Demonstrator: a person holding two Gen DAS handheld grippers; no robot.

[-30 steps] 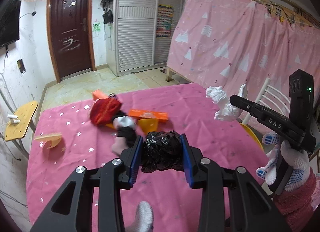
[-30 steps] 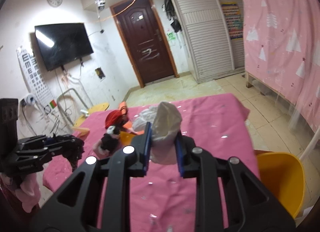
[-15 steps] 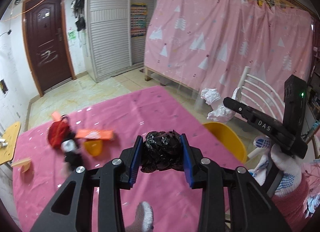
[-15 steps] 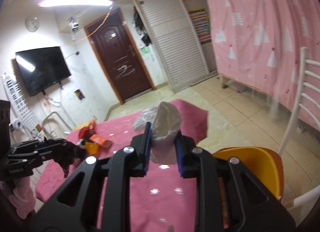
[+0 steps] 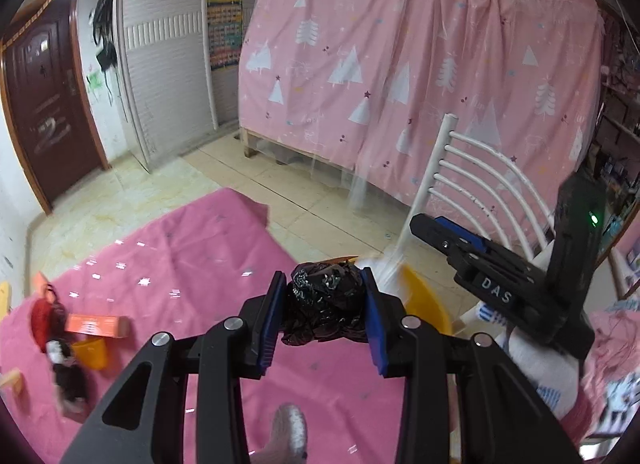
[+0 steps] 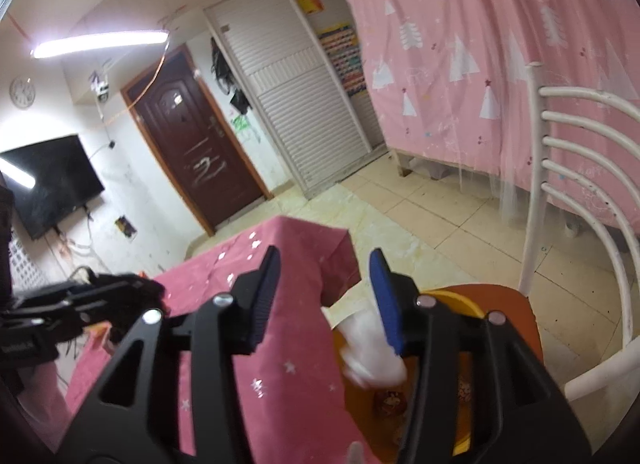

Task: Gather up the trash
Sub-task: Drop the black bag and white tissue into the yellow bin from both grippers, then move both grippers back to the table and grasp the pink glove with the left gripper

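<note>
My left gripper (image 5: 324, 304) is shut on a crumpled black plastic bag (image 5: 326, 310), held above the pink table's right edge. My right gripper (image 6: 324, 296) is open, above a yellow bin (image 6: 464, 304) that stands on an orange chair seat. A white crumpled tissue (image 6: 372, 348) is blurred in the air just below the right jaws, over the bin. In the left wrist view the right gripper (image 5: 444, 230) shows at the right, with the yellow bin (image 5: 424, 300) and the white blur of the tissue (image 5: 380, 268) under it.
The pink starred tablecloth (image 5: 192, 264) carries a red pouch (image 5: 42, 316), an orange box (image 5: 96, 326), a small yellow cup (image 5: 90, 354) and a black-and-white item (image 5: 68, 376) at the left. A white chair back (image 6: 580, 168) rises behind the bin. Tiled floor lies beyond.
Both grippers swung right toward the bin. My right gripper opened and let go of the white tissue, which now drops over the bin. The left still holds the black bag.
</note>
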